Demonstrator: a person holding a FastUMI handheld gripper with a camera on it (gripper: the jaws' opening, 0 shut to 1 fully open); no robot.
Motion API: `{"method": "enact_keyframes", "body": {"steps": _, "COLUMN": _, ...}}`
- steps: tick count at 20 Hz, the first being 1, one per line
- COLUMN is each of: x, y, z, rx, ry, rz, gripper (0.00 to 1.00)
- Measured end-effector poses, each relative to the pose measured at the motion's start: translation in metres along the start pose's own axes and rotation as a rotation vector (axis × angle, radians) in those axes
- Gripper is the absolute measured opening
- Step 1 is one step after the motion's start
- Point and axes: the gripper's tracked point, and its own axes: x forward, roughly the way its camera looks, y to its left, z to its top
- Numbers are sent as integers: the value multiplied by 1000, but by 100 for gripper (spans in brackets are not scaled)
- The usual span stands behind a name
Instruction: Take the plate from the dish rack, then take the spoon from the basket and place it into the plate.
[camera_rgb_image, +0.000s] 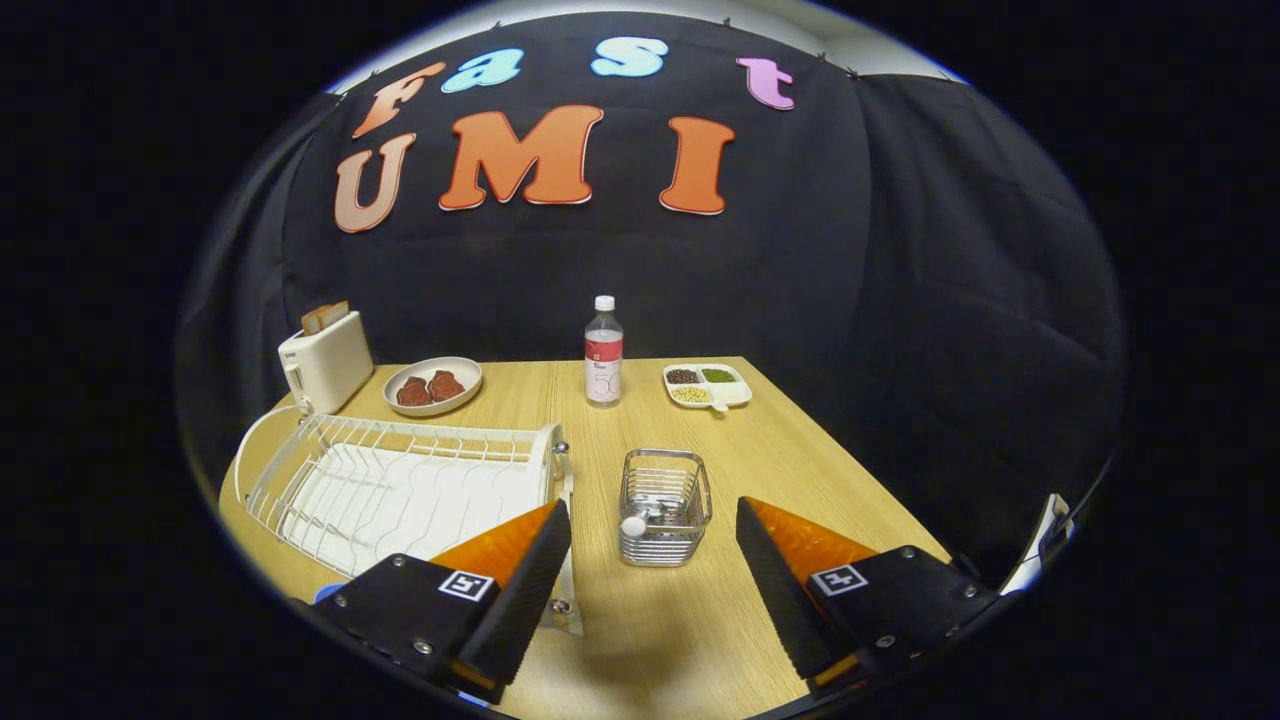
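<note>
a light wooden worktop (760, 470) stands in front of a black cloth wall. at the far left corner sits a white toaster (325, 362) with slices of bread sticking up from its slot. just to the right of it is a round grey dish (433, 386) holding two reddish-brown pieces of food. in front of the toaster and dish, a white wire dish rack (400, 485) takes up the left side of the worktop; its slots look bare, and no plate can be made out in it, though its near corner is hidden behind the left finger.

near the middle of the far edge stands a clear bottle (604, 351) with a white cap and a red label, upright. right of the bottle lies a small white divided tray (708, 386) with dark, green and pale yellow fillings in separate sections.

closer in, a small wire basket (664, 506) sits just ahead of the fingers, in line with the gap between them. the spoon (634, 525) rests inside it, its pale rounded end against the basket's near left corner.

the gripper (655, 540) hovers above the worktop with its jaws spread wide and released, grasping nothing.
</note>
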Motion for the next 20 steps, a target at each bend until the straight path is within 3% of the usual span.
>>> {"method": "enact_keyframes", "body": {"steps": 2, "x": 16, "y": 1, "z": -6, "rx": -7, "ry": 18, "rz": 2, "gripper": 93}}
{"method": "enact_keyframes", "body": {"steps": 6, "x": 39, "y": 0, "z": -23, "rx": -13, "ry": 61, "rz": -2, "gripper": 68}}
{"method": "enact_keyframes", "body": {"steps": 10, "x": 50, "y": -2, "z": -31, "rx": -1, "ry": 89, "rz": -5, "gripper": 29}}
{"method": "enact_keyframes", "body": {"steps": 11, "x": 52, "y": -1, "z": -32, "rx": 8, "ry": 90, "rz": -3, "gripper": 13}}
{"method": "enact_keyframes", "body": {"steps": 14, "x": 45, "y": -1, "z": -29, "rx": 22, "ry": 89, "rz": 9, "gripper": 6}}
{"method": "enact_keyframes", "body": {"steps": 20, "x": 11, "y": -10, "z": 0, "rx": -3, "ry": 19, "rz": -5, "gripper": 6}}
